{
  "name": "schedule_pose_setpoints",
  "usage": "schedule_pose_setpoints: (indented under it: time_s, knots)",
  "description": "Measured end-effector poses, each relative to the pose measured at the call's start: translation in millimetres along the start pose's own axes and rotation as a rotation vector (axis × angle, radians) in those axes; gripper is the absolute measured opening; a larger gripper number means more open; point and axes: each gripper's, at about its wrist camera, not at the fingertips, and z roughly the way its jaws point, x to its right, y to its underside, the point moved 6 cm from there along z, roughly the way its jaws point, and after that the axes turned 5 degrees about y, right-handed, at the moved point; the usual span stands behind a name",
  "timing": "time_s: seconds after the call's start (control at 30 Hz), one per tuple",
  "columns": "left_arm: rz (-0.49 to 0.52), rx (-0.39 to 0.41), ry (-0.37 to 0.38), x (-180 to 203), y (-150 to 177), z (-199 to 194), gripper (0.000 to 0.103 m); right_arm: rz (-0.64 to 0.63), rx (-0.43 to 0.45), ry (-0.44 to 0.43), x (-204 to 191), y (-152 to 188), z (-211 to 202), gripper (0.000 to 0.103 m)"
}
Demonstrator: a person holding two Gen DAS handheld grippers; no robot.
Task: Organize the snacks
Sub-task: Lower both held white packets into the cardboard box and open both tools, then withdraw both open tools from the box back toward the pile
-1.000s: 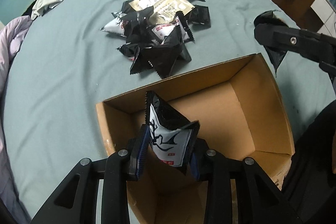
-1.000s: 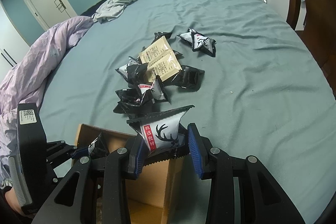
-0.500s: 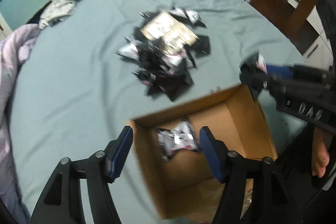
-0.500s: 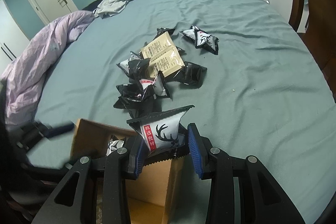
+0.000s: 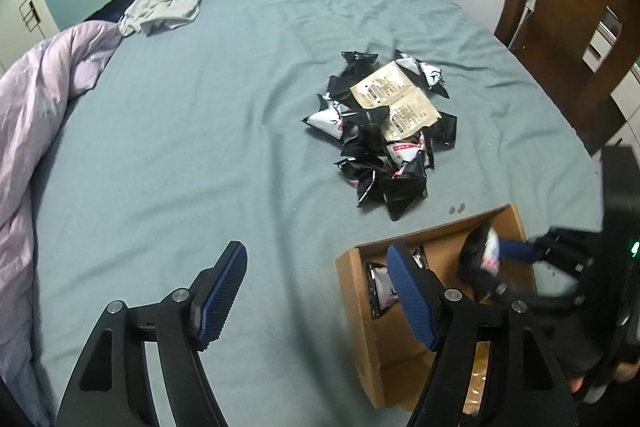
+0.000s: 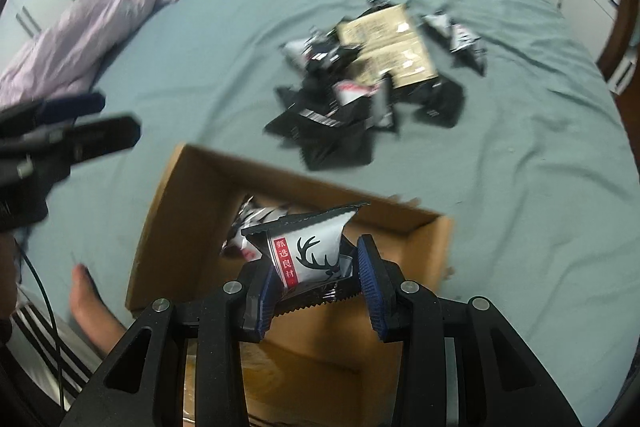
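Teal bedsheet (image 5: 200, 131), cardboard box (image 6: 192, 187) near. Left gripper (image 5: 320, 291) just dropped its packet (image 5: 380, 285) inside, jaws opening, empty. Right gripper (image 6: 316, 281) clamps deer-print packet (image 6: 308, 251) over box; next in.

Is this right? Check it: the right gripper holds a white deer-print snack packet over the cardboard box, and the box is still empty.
One thing is wrong: the cardboard box is not empty. The right wrist view shows a snack packet already in the box. The rest stands: the right gripper holds the white deer-print packet over the box.
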Motion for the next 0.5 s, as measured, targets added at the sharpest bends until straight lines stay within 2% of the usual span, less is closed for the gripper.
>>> schedule_pose_setpoints:
  time_s: [0.23, 0.43, 0.5]
  knots:
    - [-0.005, 0.033, -0.036, -3, -1, -7, 0.073, -0.001, -0.095, 0.005, -15, 0, 32, 0.036]
    - [0.014, 0.064, -0.071, -1, -3, -12, 0.073, -0.016, -0.116, 0.008, -30, -1, 48, 0.036]
    - [0.013, 0.064, -0.083, -2, -3, -11, 0.073, -0.022, -0.125, -0.005, -33, 0, 50, 0.04]
